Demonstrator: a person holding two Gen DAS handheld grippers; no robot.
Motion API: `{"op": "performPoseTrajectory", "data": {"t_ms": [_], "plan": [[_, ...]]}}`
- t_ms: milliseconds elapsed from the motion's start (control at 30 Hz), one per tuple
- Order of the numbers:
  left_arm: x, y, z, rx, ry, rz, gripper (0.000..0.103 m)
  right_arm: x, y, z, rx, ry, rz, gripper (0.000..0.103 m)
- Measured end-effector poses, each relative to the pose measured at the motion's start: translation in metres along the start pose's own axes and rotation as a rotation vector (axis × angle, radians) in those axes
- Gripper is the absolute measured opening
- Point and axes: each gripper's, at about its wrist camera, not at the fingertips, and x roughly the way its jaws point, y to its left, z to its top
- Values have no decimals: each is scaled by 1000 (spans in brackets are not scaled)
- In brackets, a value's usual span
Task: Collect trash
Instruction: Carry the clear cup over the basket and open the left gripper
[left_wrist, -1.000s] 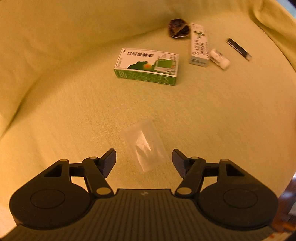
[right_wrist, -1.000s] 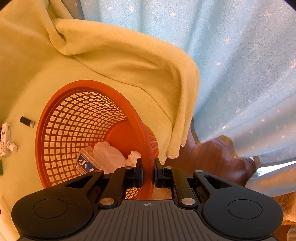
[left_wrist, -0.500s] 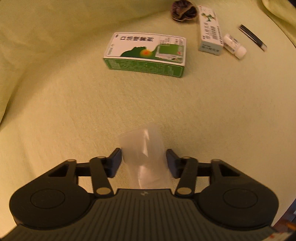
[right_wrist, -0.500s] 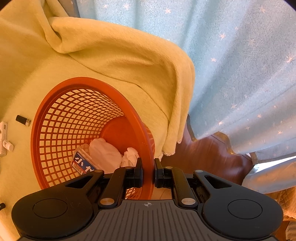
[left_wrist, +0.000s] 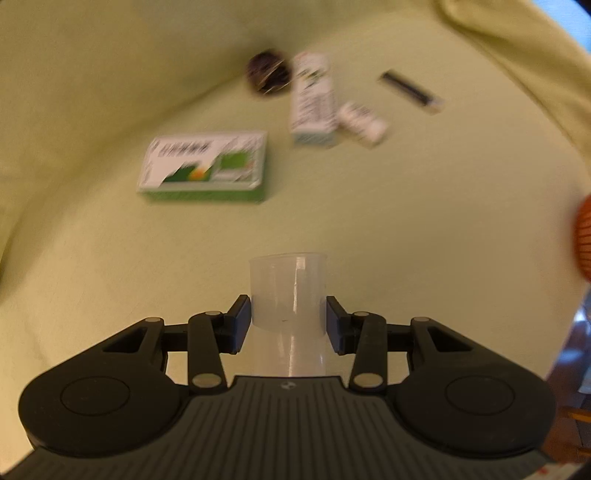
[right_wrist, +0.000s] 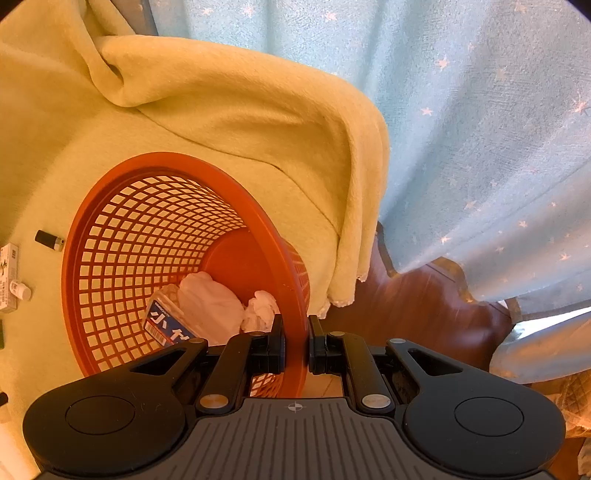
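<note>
The left gripper (left_wrist: 288, 317) holds a clear plastic wrapper (left_wrist: 287, 295), its lower part hidden; the right gripper (right_wrist: 296, 347) clamps the orange basket (right_wrist: 110, 206) rim.

glossy clear plastic cup (left_wrist: 288, 295), fuzzy blanket (left_wrist: 406, 229)

A yellow-green blanket (left_wrist: 369, 221) carries a green box (left_wrist: 205, 166), white carton (left_wrist: 312, 103), and small bottle (left_wrist: 364, 120).

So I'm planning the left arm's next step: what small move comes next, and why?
Probably swing the left gripper right toward the orange basket: it is shut on the clear plastic wrapper, and the right gripper grips the basket's rim.
</note>
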Motion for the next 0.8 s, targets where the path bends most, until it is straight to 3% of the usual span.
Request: {"op": "performPoseTrajectory", "data": {"t_ms": [333,800], "plan": [[-60,-88,42,130,-73,-149,37,-1,-1,7,4,-9,24,8],[-103,-203,80,303,-90,-294,37,-3,-2,13,5,-21,56,8]]}}
